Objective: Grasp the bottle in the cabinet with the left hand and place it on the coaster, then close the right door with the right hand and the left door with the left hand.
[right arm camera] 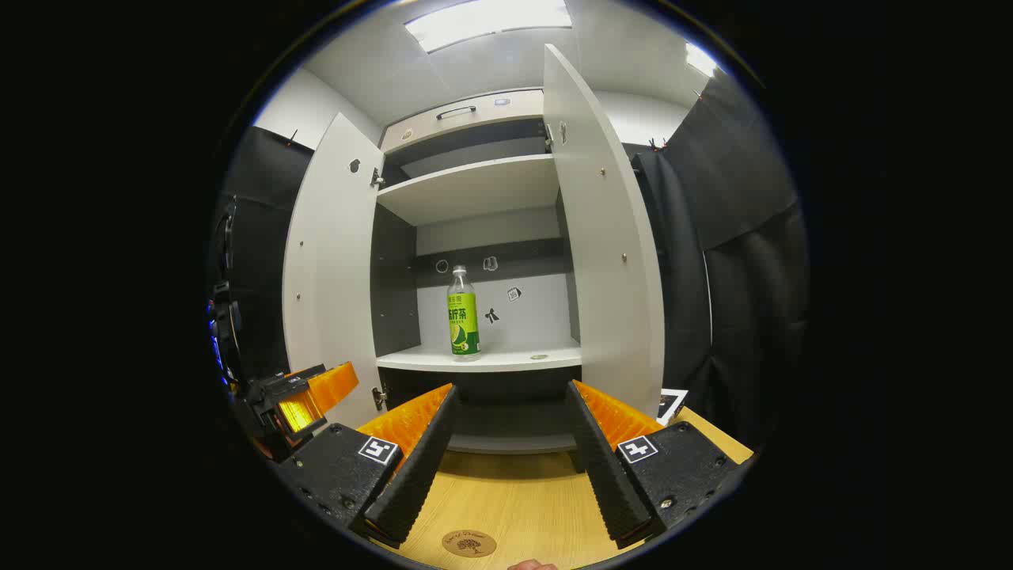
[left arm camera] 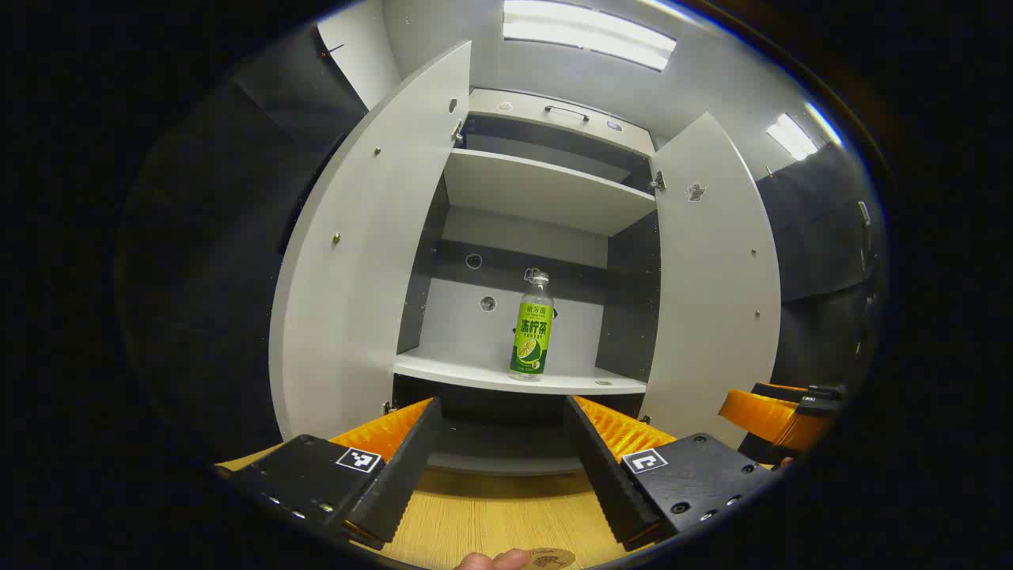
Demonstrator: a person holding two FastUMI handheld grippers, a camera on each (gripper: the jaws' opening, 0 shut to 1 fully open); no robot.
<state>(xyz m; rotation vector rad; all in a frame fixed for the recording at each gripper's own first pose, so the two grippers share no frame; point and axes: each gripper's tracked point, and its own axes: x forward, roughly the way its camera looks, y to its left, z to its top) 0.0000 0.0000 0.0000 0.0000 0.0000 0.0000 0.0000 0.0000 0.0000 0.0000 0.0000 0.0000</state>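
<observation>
A clear bottle with a green label point(left arm camera: 532, 328) point(right arm camera: 464, 313) stands upright on the lower shelf of a white cabinet point(left arm camera: 546, 190) whose two doors are swung wide. My left gripper point(left arm camera: 502, 400) is open and hovers over the wooden table, well short of the shelf and facing the bottle. Beside it, my right gripper point(right arm camera: 511, 386) is open too, with nothing between its fingers. A round brown coaster point(right arm camera: 468, 543) point(left arm camera: 550, 558) lies on the table just below both grippers. In the right gripper view the left gripper point(right arm camera: 305, 400) shows at the left edge; in the left gripper view the right gripper point(left arm camera: 772, 412) shows at the right.
The left door point(left arm camera: 356, 261) point(right arm camera: 332, 269) and right door point(left arm camera: 716, 277) point(right arm camera: 601, 237) flank the opening. An upper shelf point(right arm camera: 467, 186) is bare. The wooden table point(right arm camera: 514, 499) runs up to the cabinet base. A marker card point(right arm camera: 671, 404) lies at the right. A fingertip point(left arm camera: 495, 560) shows at the bottom edge.
</observation>
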